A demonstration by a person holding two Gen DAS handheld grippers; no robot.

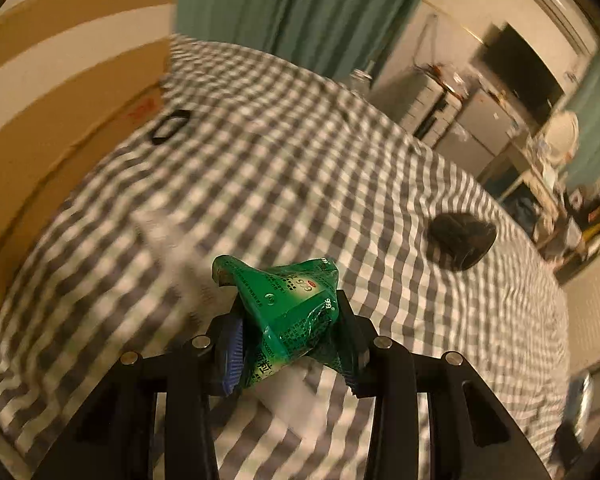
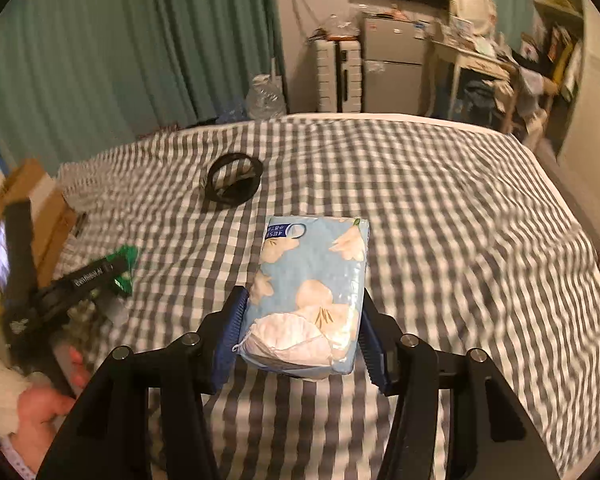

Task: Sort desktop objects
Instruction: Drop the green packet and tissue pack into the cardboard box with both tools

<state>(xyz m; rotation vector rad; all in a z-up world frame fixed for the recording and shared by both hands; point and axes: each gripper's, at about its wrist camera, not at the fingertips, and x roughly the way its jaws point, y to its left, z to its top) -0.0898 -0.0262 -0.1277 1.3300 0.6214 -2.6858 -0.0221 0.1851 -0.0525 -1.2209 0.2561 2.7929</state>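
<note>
Left gripper [image 1: 290,334]: jaws pinching a crumpled green sachet [image 1: 288,300], held above the checked cloth [image 1: 340,160].
Right gripper [image 2: 300,334]: jaws pressed against both sides of a blue tissue pack [image 2: 312,284].
Cardboard box [image 1: 60,88]: at the left, likely the sorting spot.
Left to do: both held items undelivered; black ring [image 2: 233,184] and dark round object [image 1: 462,240] lie loose on the cloth.

bed [image 2: 440,208] spread with grey-and-white checked cloth, rumpled in soft folds. black ring [image 2: 233,182] lying flat toward the far side, near the curtain end. dark rounded lump [image 1: 462,238] resting well apart from it. cardboard box [image 1: 56,92] standing at the bed's left edge.
</note>
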